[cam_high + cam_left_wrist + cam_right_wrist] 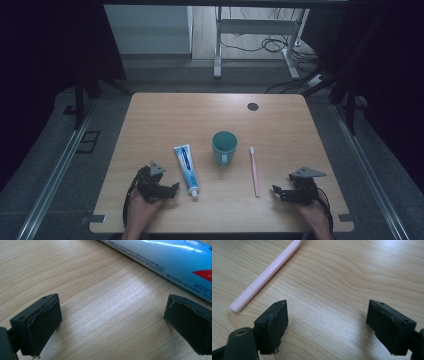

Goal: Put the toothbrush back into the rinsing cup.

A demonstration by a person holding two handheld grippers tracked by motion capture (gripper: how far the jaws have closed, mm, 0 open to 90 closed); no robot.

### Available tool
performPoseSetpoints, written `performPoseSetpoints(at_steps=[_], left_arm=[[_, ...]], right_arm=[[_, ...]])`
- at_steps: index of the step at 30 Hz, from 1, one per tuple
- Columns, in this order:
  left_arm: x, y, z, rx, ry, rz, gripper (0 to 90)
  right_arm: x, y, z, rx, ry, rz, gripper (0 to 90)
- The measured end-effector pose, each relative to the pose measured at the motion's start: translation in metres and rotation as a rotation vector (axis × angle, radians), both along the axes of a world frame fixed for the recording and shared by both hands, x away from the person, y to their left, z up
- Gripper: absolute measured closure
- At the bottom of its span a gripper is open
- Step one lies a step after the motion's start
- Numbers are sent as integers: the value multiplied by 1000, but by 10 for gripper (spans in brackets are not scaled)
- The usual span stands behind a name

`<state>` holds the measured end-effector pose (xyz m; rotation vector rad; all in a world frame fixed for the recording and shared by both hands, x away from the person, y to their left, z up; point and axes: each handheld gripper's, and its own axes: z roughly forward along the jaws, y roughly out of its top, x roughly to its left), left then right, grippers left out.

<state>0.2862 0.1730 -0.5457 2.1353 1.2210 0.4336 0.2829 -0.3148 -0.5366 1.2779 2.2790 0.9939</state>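
A blue and white toothpaste tube (186, 170) lies on the wooden table (165, 120), cap toward the near edge. A teal mug (224, 147) stands mid-table, and a pink toothbrush (254, 171) lies to its right. My left gripper (167, 190) rests near the front edge, just left of the tube's cap, jaws open and empty. In the left gripper view the tube (162, 257) runs past the open left gripper (112, 325). My right gripper (276, 192) sits at the front right, open and empty. The toothbrush handle (264, 275) lies ahead-left of the right gripper (327, 322).
A small dark round disc (253, 106) sits in the tabletop at the far right. Beyond the table stand white desk legs with cables (280, 45) on the floor. Metal rails (55, 170) run along both sides of the table.
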Motion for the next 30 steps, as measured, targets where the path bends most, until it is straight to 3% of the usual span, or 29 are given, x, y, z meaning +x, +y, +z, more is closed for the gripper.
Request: performPoseSetpoints(at_steps=[11,19,30], left_arm=[[0,0,0,-1,0,0,12],[0,0,0,0,0,-1,12],[0,0,0,0,0,0,12]], right_arm=[[1,-1,6,28,30,-8,266],[1,4,12,48,42,19,395],[3,18,18,48,61,126,682]])
